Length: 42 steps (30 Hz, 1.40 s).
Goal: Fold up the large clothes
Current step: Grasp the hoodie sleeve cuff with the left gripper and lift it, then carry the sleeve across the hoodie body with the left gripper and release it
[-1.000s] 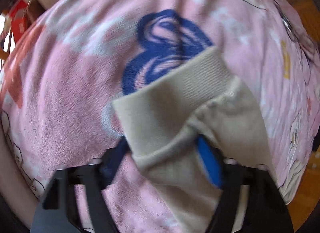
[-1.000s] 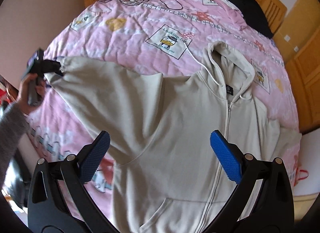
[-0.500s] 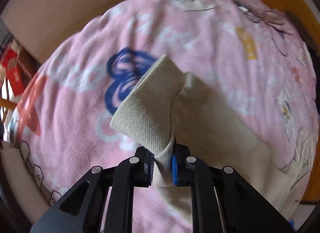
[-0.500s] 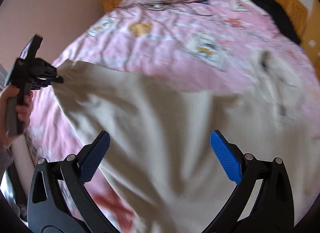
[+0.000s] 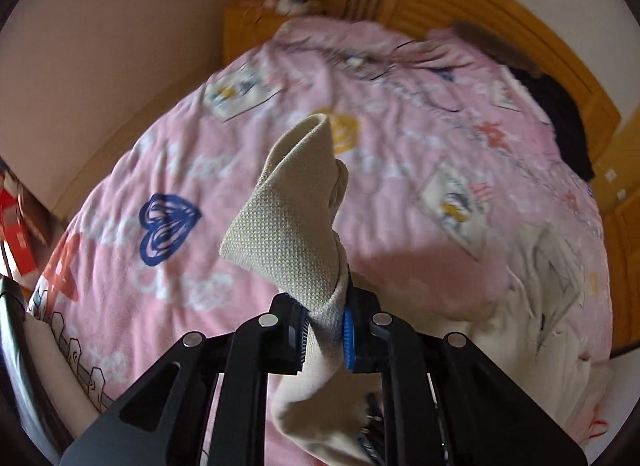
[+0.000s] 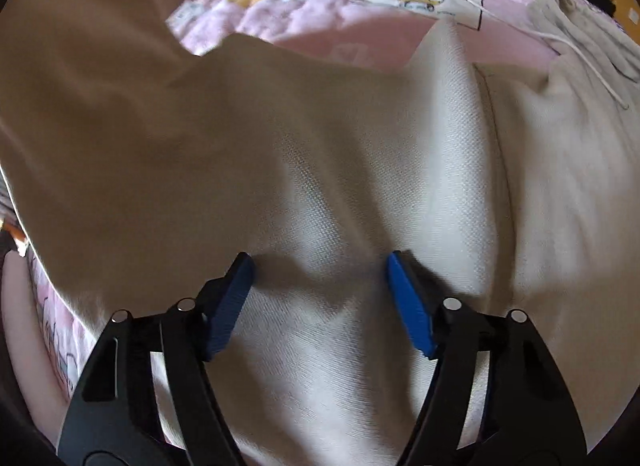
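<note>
Cuff (image 5: pixel 288 225) of the beige hoodie (image 6: pixel 360 153) sits pinched between my left gripper (image 5: pixel 326 330) fingers, raised above the pink bedspread (image 5: pixel 400 193). My right gripper (image 6: pixel 320 298) fingers are closing over the hoodie's body, which lies spread across the bed; pads not yet pressing fabric.

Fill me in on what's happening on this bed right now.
A person with a handheld gripper in each hand is folding a beige zip hoodie spread on a pink quilt. The left gripper is clamped shut on the ribbed sleeve cuff, held up off the quilt. The right gripper is down over the hoodie's body, its jaws closing with fabric bunched between them, though the pads do not clearly pinch it yet. No fold is finished.
</note>
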Each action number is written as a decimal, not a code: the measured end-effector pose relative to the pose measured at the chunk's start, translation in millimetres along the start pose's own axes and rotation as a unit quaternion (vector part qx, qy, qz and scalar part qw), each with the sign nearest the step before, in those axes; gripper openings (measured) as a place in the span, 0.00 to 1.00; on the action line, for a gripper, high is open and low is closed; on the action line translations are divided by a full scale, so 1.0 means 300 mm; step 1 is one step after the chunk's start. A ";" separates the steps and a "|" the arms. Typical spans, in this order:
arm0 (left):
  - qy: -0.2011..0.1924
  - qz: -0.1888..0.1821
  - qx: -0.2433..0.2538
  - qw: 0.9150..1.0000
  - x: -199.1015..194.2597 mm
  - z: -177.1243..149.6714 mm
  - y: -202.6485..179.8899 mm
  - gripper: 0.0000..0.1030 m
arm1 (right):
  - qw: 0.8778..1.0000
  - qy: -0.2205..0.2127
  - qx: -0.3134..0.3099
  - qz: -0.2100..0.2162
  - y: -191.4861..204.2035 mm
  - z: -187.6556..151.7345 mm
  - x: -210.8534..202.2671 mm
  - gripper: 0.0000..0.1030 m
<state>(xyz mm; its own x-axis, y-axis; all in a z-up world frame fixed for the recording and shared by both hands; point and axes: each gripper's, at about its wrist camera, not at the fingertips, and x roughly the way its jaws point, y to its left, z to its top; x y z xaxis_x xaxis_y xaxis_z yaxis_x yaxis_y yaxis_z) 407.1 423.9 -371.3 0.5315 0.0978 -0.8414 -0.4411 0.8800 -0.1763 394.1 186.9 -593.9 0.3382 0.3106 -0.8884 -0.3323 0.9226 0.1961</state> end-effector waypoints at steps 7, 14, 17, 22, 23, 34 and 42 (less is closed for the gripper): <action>-0.028 -0.038 0.056 0.997 -0.163 -0.120 -0.329 0.12 | 0.998 -0.012 0.032 0.056 -0.174 -0.026 -0.162 0.64; -0.024 -0.128 0.124 0.984 -0.259 -0.313 -0.692 0.12 | 0.997 -0.033 0.063 0.001 -0.515 -0.051 -0.397 0.66; 0.003 -0.156 0.142 0.978 -0.228 -0.420 -0.843 0.12 | 0.996 -0.033 0.079 -0.030 -0.664 -0.059 -0.449 0.66; 0.049 -0.187 0.161 0.968 -0.132 -0.625 -1.059 0.12 | 0.989 -0.041 0.128 -0.064 -0.953 -0.109 -0.567 0.66; 0.054 -0.192 0.163 0.966 -0.111 -0.669 -1.097 0.12 | 0.988 -0.043 0.132 -0.070 -0.985 -0.122 -0.585 0.66; 0.142 -0.221 0.207 0.942 0.203 -1.046 -1.364 0.32 | 0.981 0.023 0.116 -0.153 -1.326 -0.258 -0.603 0.66; 0.189 -0.278 0.158 0.928 0.185 -0.989 -1.301 0.85 | 0.969 0.046 0.160 -0.180 -1.431 -0.346 -0.661 0.66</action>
<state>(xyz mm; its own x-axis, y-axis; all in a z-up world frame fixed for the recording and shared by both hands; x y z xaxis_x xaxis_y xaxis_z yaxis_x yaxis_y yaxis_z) 394.3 -52.1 -500.9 0.2951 -0.5299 -0.7951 0.0920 0.8440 -0.5283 378.3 -294.3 -544.8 0.2962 -0.0536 -0.9536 0.0873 0.9958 -0.0289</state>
